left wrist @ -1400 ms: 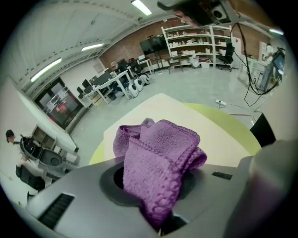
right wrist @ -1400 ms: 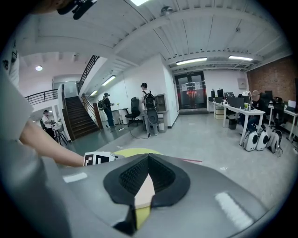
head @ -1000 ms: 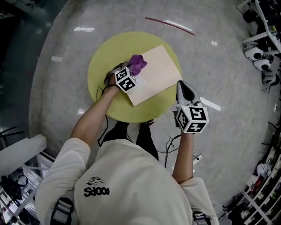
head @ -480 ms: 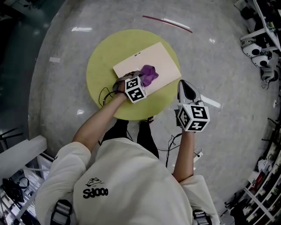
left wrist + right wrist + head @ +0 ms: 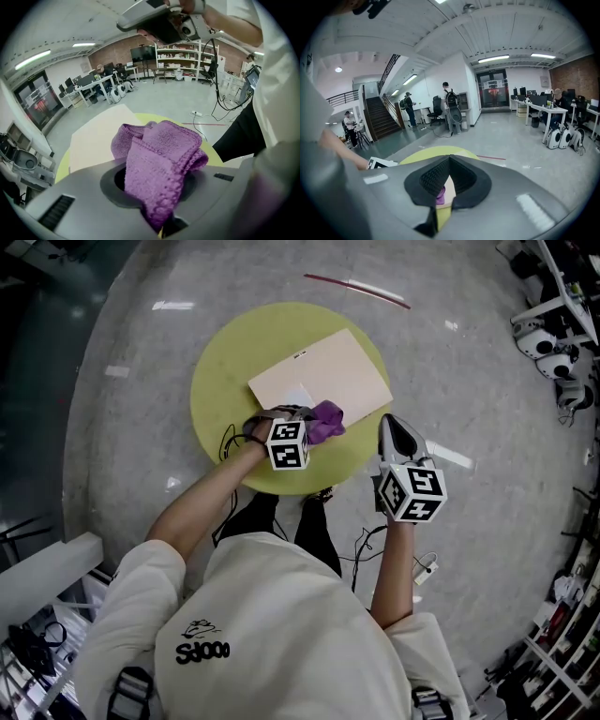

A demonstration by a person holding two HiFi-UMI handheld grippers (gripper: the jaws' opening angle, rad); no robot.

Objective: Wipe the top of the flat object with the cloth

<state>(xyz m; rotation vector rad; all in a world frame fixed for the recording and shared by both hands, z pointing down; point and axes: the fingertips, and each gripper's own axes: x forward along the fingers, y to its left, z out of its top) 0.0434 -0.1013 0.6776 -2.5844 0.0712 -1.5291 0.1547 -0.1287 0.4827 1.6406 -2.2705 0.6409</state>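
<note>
A beige flat board lies on the round yellow table. The purple cloth rests at the board's near edge, bunched up, and my left gripper is shut on it. In the left gripper view the cloth fills the space between the jaws, with the board behind it. My right gripper hovers off the table's right edge with its jaws together and nothing in them. Through the notch of the right gripper a bit of cloth and board shows.
A red strip lies on the grey floor beyond the table. White machines and racks stand at the far right. Cables trail on the floor by the person's legs. White shelving stands at lower left.
My left gripper has dragged the cloth across the board from its far left part to its near right edge. The right gripper has stayed where it was.
</note>
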